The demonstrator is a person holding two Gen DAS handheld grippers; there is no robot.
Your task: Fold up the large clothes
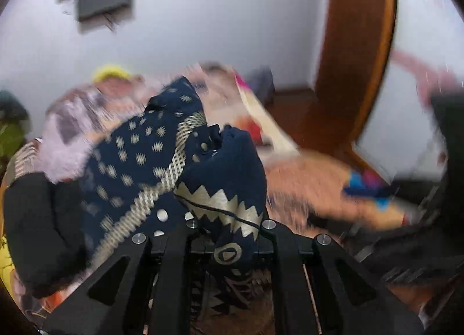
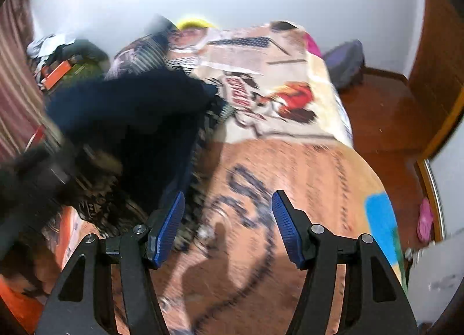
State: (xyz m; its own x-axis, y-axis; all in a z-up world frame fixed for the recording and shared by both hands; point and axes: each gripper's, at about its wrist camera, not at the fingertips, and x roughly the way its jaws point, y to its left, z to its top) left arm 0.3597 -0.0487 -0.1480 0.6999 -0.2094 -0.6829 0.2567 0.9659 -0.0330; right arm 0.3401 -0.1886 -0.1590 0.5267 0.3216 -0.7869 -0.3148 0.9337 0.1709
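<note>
Right gripper (image 2: 228, 229) jaws apart above bedspread (image 2: 313, 178).

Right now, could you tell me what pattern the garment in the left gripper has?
Navy garment with pale gold dots, zigzag trim and striped bands; clearest in the left wrist view.

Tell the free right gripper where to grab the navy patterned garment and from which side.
The right gripper is open. Take the navy patterned garment at its loose patterned edge lying on the bed blanket, coming from the right: the left gripper already pinches the bunched end.
</note>
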